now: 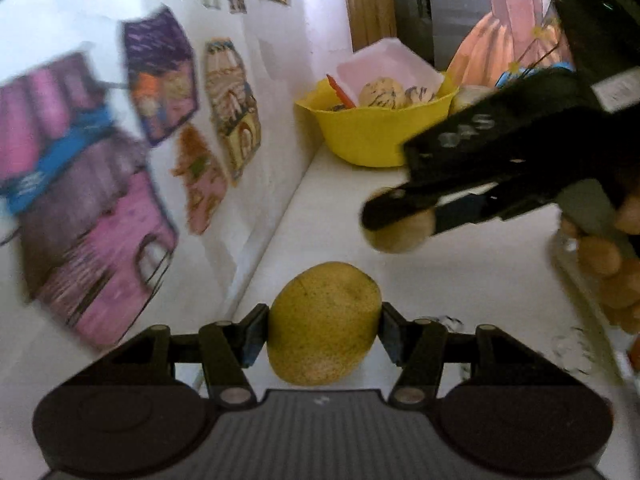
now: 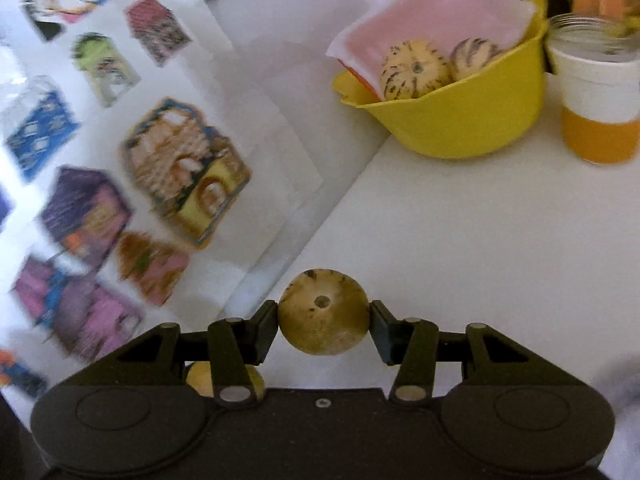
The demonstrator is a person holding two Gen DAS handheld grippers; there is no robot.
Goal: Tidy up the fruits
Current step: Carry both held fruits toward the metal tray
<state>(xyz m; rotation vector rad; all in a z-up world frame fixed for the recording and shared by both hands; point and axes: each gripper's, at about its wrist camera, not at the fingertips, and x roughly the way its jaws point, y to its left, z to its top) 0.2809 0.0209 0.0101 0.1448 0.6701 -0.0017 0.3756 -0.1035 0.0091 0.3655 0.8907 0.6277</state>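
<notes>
- My left tongs (image 1: pixel 324 330) are clamped on a yellow-green fruit (image 1: pixel 323 322), one pad pressing each side of it, and I hold it above the white counter (image 1: pixel 460 280).
- My right tongs (image 2: pixel 324 320) are clamped on a small round tan fruit (image 2: pixel 323 312) with dark speckles, its stem end turned toward the camera.
- In the left wrist view my right tongs (image 1: pixel 394 222) reach in from the right with that tan fruit (image 1: pixel 400 236) between their tips, over the counter and short of the yellow bowl (image 1: pixel 372 136).
- The yellow bowl (image 2: pixel 460 120) stands on the counter (image 2: pixel 460 240) against the wall, with a pale pink sheet (image 2: pixel 432 12) leaning inside it.
- Two striped speckled fruits (image 2: pixel 414 70) lie in the bowl, touching each other.
- Just right of the bowl stands a jar (image 2: pixel 596 92) banded white and orange.
- At the right edge of the left wrist view, several more tan fruits (image 1: pixel 612 276) sit close together; what holds them is too blurred to tell.
- Coloured cut-out pictures (image 2: pixel 184 168) cover the white wall (image 2: pixel 272 92) to the left.
</notes>
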